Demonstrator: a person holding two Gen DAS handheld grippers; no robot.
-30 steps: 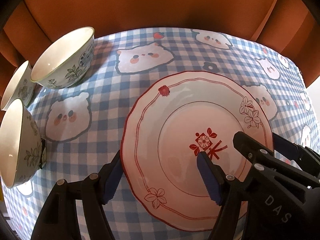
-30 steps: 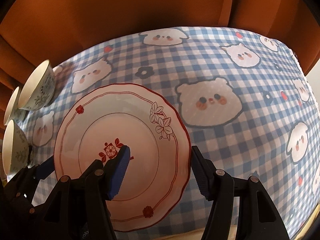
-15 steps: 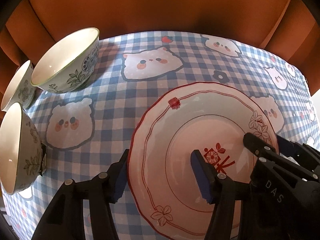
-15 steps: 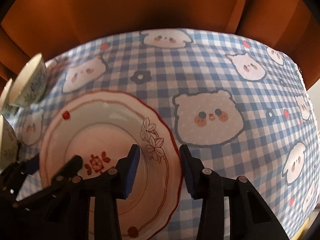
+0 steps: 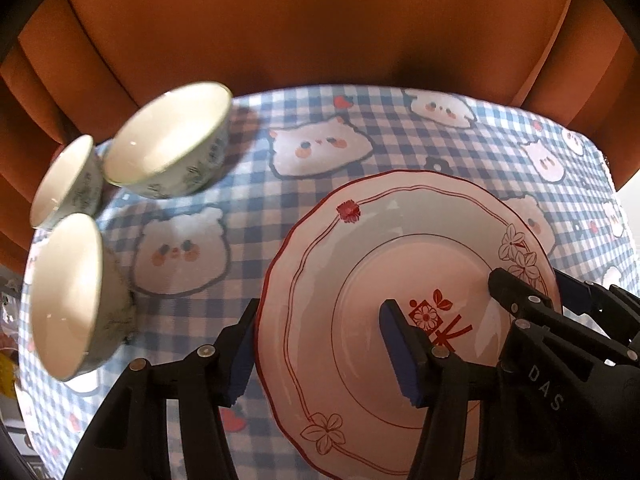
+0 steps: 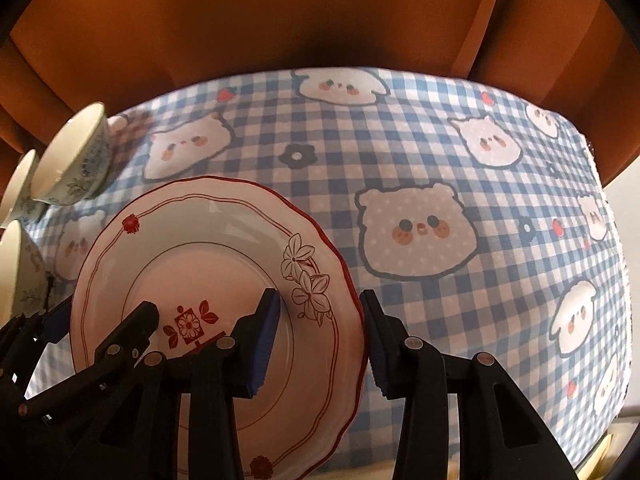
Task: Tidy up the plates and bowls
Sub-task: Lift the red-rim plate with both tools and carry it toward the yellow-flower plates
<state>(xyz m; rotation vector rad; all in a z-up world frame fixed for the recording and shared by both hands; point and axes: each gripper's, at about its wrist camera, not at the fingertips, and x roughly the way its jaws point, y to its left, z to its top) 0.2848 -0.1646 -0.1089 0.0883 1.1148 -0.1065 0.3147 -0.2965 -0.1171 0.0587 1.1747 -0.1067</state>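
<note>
A white plate (image 5: 360, 260) with a wavy red rim and red flower marks is held between both grippers over the blue checked tablecloth (image 5: 180, 256). My left gripper (image 5: 320, 332) is shut on its left rim, one pad outside the edge and one on the plate's face. In the right wrist view my right gripper (image 6: 320, 312) is shut on the right rim of the plate (image 6: 200, 248), by the drawn flowers. Three white bowls with green leaf patterns (image 5: 168, 140) (image 5: 68, 180) (image 5: 64, 296) stand close together at the left.
The bowls (image 6: 72, 160) sit near the cloth's far left edge. The cloth (image 6: 420, 160) with bear faces stretches to the right of the plate. Orange-brown upholstery (image 5: 320, 20) rises behind the table's far edge.
Both pairs of jaws have narrowed onto the plate's rims. The plate now keeps its place between the fingers while the bowls and cloth have shifted in both views.
</note>
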